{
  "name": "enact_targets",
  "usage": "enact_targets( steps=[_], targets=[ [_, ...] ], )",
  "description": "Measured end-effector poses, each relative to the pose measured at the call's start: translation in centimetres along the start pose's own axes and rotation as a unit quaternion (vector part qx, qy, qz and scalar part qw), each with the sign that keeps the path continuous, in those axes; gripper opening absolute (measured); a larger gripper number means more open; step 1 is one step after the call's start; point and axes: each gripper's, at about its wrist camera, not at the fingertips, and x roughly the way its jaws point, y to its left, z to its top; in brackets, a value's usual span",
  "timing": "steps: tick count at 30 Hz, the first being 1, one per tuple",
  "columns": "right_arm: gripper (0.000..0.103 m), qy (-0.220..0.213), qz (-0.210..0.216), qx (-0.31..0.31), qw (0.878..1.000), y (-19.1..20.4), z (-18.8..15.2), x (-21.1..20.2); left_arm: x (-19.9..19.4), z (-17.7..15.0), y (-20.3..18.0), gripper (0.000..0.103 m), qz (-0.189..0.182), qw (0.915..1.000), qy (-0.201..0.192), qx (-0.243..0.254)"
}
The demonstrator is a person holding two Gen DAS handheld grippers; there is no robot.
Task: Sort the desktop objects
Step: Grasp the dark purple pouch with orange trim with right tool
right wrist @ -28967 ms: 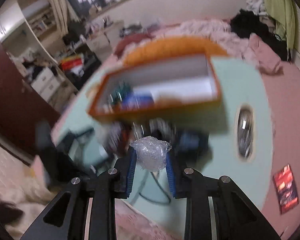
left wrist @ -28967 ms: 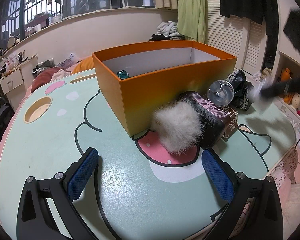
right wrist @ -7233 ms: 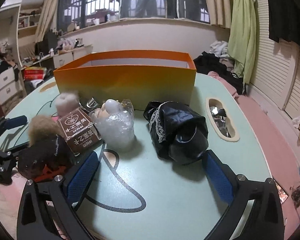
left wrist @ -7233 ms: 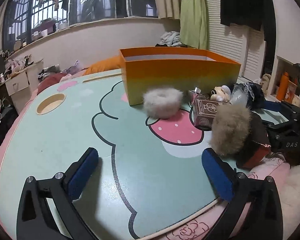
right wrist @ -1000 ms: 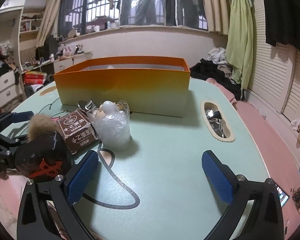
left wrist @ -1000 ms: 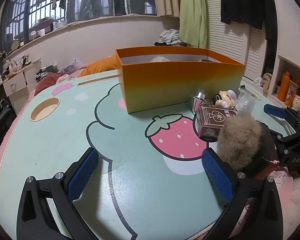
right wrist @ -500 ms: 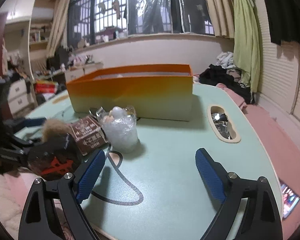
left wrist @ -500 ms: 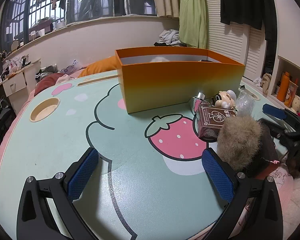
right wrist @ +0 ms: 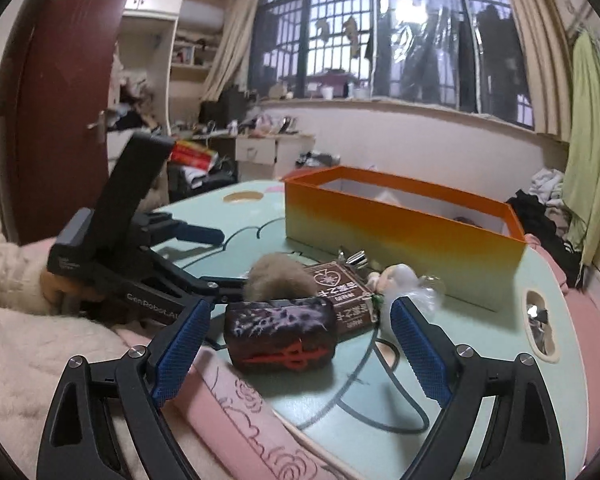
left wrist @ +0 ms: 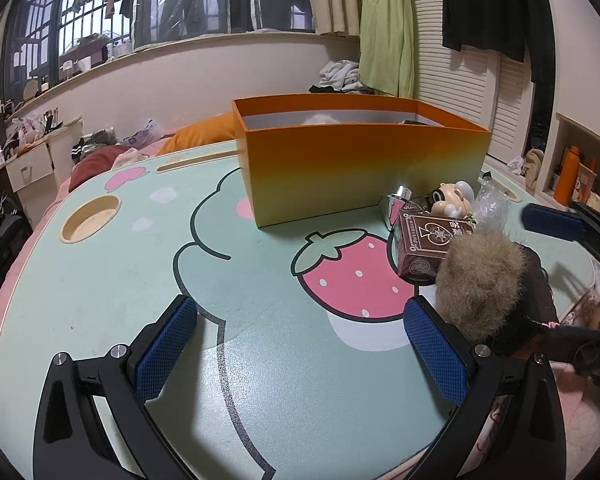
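An orange box (left wrist: pixel 360 160) stands on the mint table (left wrist: pixel 140 280); it also shows in the right wrist view (right wrist: pixel 400 228). In front of it lie a dark pouch (right wrist: pixel 280 334) with a brown fur pompom (left wrist: pixel 478 278), a brown card box (left wrist: pixel 424 246), a small doll (left wrist: pixel 454 196), a clear plastic wrap (left wrist: pixel 492 204) and a silver clip (left wrist: pixel 398 200). My right gripper (right wrist: pixel 300 354) is open, its pads on either side of the dark pouch at the table's edge. My left gripper (left wrist: pixel 300 354) is open and empty over the strawberry print.
A round cup recess (left wrist: pixel 90 218) lies at the table's far left, an oval recess (right wrist: pixel 542 324) at its right end. Pink bedding (right wrist: pixel 236 420) borders the near edge. Clothes and a desk stand behind the table.
My right gripper has swung left and dropped toward the table's edge, so the dark pouch now sits between its pads. My left gripper has barely moved.
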Motion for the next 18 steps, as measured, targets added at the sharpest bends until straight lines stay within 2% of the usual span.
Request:
enact_targets(
  steps=[4, 6, 7, 8, 12, 16, 18],
  targets=[
    [0.089, 0.045, 0.016, 0.011, 0.999, -0.7, 0.1, 2.3, 0.0, 0.1, 0.0, 0.103, -0.001, 1.0, 0.0, 0.001],
    [0.08, 0.06, 0.014, 0.003, 0.998, -0.4, -0.1, 2.9, 0.0, 0.1, 0.0, 0.103, -0.001, 1.0, 0.0, 0.001],
    [0.064, 0.067, 0.022, 0.003, 0.998, -0.3, -0.3, 3.2, 0.0, 0.1, 0.0, 0.103, -0.001, 1.0, 0.0, 0.001],
    [0.06, 0.07, 0.025, 0.007, 0.997, -0.4, -0.5, 3.3, 0.0, 0.1, 0.0, 0.103, -0.001, 1.0, 0.0, 0.001],
    [0.06, 0.054, 0.023, 0.024, 0.998, -0.8, -1.0, 2.5, 0.0, 0.1, 0.0, 0.103, -0.001, 1.0, 0.0, 0.0],
    [0.06, -0.008, 0.014, 0.013, 1.0, -0.5, -1.4, -0.2, 0.0, 0.1, 0.0, 0.103, -0.001, 1.0, 0.0, 0.0],
    [0.06, -0.026, -0.007, 0.008, 1.0, -0.4, -1.9, -1.1, 0.0, 0.1, 0.0, 0.103, -0.001, 1.0, 0.0, 0.0]
  ],
)
